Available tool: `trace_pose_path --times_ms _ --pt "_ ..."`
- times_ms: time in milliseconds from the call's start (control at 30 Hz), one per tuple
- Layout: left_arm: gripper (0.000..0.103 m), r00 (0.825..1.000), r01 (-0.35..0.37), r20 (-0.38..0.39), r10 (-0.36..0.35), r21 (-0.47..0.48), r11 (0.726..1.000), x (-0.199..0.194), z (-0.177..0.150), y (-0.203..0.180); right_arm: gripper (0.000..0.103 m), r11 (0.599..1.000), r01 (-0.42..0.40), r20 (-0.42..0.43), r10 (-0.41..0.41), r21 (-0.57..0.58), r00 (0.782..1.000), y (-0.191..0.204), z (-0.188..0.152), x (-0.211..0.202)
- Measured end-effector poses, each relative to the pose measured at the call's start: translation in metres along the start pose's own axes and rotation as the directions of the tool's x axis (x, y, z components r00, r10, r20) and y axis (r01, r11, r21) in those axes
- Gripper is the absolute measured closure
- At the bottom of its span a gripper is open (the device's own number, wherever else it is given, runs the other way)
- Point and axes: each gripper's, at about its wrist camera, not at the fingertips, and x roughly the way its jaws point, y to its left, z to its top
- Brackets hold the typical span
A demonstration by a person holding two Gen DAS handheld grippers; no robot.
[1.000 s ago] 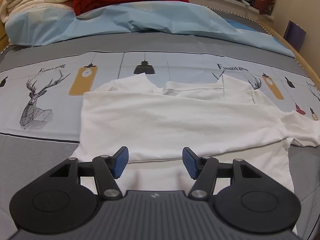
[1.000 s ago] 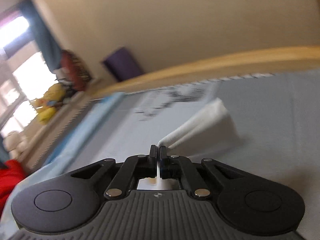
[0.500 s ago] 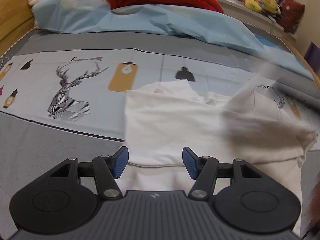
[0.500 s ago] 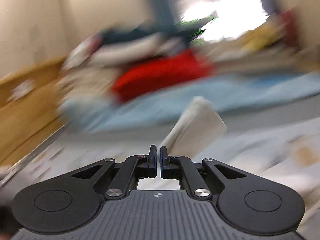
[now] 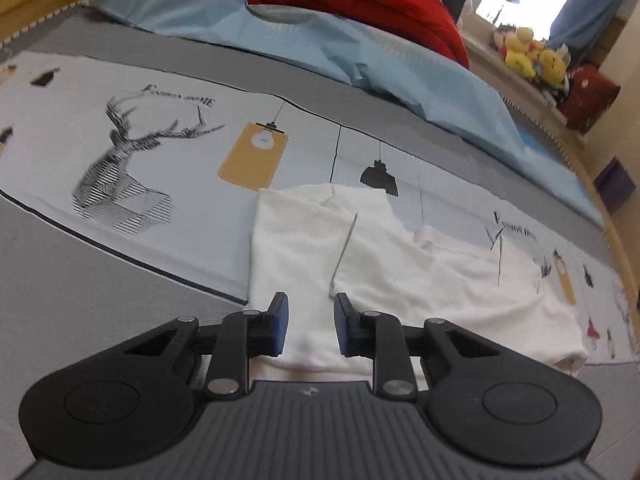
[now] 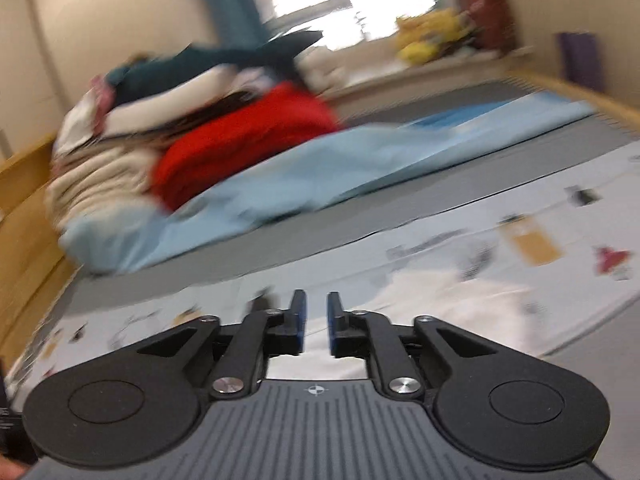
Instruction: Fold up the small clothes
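On the bedsheet (image 5: 120,280), just right of the printed deer (image 5: 124,172), lies the white shirt (image 5: 400,272), partly folded: one flap already lies over its middle, its edge running as a thin diagonal line down toward the left gripper (image 5: 308,324). That gripper hangs over the shirt's near edge with its blue pads (image 5: 280,322) narrowing toward each other; cloth shows below the gap, but I cannot see the pads pressing on it, so I judge nothing pinched yet. The right gripper (image 6: 314,322) is widening its jaws, with nothing between them; its view is smeared, and the shirt is a pale patch (image 6: 440,304) off to its right.

The step in hand looks like taking the near hem for the next fold. To do it well, the left pads should sink until they bite through all layers at the hem, near the deer-side corner, not just the top flap. The right gripper needs a matching hold on the hem's far corner, so both corners lift together and the fold line stays straight. Cotton this soft will sag and drag if raised from one point.

Above the deer's antlers a line of script is printed on the sheet; it seems to start with "F", the rest too blurred to read. A similar line sits right of the shirt (image 5: 514,230). No label shows on the shirt.
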Motion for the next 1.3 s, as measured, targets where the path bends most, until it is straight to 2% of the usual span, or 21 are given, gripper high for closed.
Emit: trace_pose_path --times_ms 67,133,200,300,400,633,667,700,733,800,867,933,967,1000,1067,1100,1167,1200,1300 --pt "0.076 1.0 -0.006 -0.017 0.006 -0.015 1.0 0.014 -0.001 0.002 0.085 0.996 0.076 -0.033 -0.074 0.05 0.997 -0.02 -0.006 0.01" --pt "0.076 0.999 0.011 -0.035 -0.013 -0.047 0.999 0.028 0.001 0.0 0.085 0.988 0.086 -0.061 -0.078 0.129 0.995 -0.045 -0.001 0.017" --pt "0.076 0.999 0.027 -0.035 -0.029 -0.051 0.998 0.039 0.003 -0.004 0.085 0.986 0.102 -0.055 -0.096 0.131 0.994 -0.059 0.006 0.022" --pt "0.072 0.999 0.02 -0.044 -0.022 -0.025 0.999 0.055 0.005 -0.014 0.085 0.977 0.152 -0.015 -0.151 0.151 0.988 -0.078 0.015 0.028" --pt "0.064 0.998 -0.001 -0.057 0.001 0.008 1.0 0.07 0.005 -0.023 0.085 0.949 0.191 -0.024 -0.191 0.249 0.981 -0.107 0.018 0.033" --pt "0.064 0.994 -0.049 -0.097 0.056 0.072 0.996 0.098 0.003 -0.038 0.085 0.899 0.233 -0.049 -0.232 0.37 0.971 -0.141 0.014 0.047" --pt "0.067 0.994 -0.053 -0.095 0.062 0.094 0.994 0.098 0.004 -0.042 0.085 0.895 0.235 -0.052 -0.233 0.378 0.971 -0.143 0.013 0.05" --pt "0.087 0.994 -0.051 -0.09 0.061 0.117 0.992 0.098 0.004 -0.045 0.085 0.891 0.24 -0.055 -0.238 0.385 0.97 -0.144 0.014 0.052" --pt "0.098 0.994 -0.061 -0.084 0.073 0.142 0.988 0.095 0.004 -0.048 0.085 0.888 0.242 -0.057 -0.239 0.392 0.969 -0.145 0.014 0.053" --pt "0.098 0.994 -0.091 -0.045 0.099 0.146 0.985 0.08 0.009 -0.049 0.085 0.881 0.242 -0.062 -0.237 0.406 0.969 -0.145 0.013 0.053" --pt "0.098 0.994 -0.105 0.025 0.103 0.054 0.993 0.049 0.017 -0.042 0.085 0.879 0.242 -0.067 -0.235 0.411 0.97 -0.144 0.012 0.055" --pt "0.098 0.979 -0.198 0.061 0.195 0.041 0.979 0.027 0.017 -0.038 0.085 0.877 0.242 -0.073 -0.233 0.415 0.97 -0.143 0.01 0.058" --pt "0.097 0.97 -0.238 0.049 0.236 0.042 0.97 0.026 0.014 -0.035 0.085 0.877 0.243 -0.079 -0.232 0.414 0.97 -0.141 0.008 0.061" --pt "0.096 0.966 -0.26 0.0 0.26 0.034 0.965 0.03 0.012 -0.029 0.085 0.878 0.244 -0.088 -0.228 0.411 0.97 -0.139 0.007 0.063" --pt "0.092 0.962 -0.236 -0.131 0.24 0.043 0.971 0.047 0.011 -0.018 0.085 0.879 0.246 -0.109 -0.221 0.409 0.969 -0.136 0.004 0.069" --pt "0.09 0.959 -0.254 -0.124 0.255 0.024 0.967 0.047 0.013 -0.013 0.084 0.882 0.243 -0.125 -0.21 0.403 0.97 -0.133 0.002 0.074" --pt "0.087 0.955 -0.292 -0.051 0.291 0.002 0.957 0.038 0.018 -0.012 0.079 0.894 0.235 -0.158 -0.187 0.382 0.97 -0.128 -0.001 0.084" --pt "0.08 0.958 -0.284 -0.024 0.284 0.007 0.959 0.034 0.021 -0.013 0.076 0.902 0.225 -0.175 -0.171 0.369 0.97 -0.126 -0.003 0.09" --pt "0.076 0.97 -0.242 0.0 0.242 0.029 0.97 0.035 0.027 -0.019 0.07 0.921 0.205 -0.215 -0.138 0.331 0.967 -0.124 -0.006 0.108"
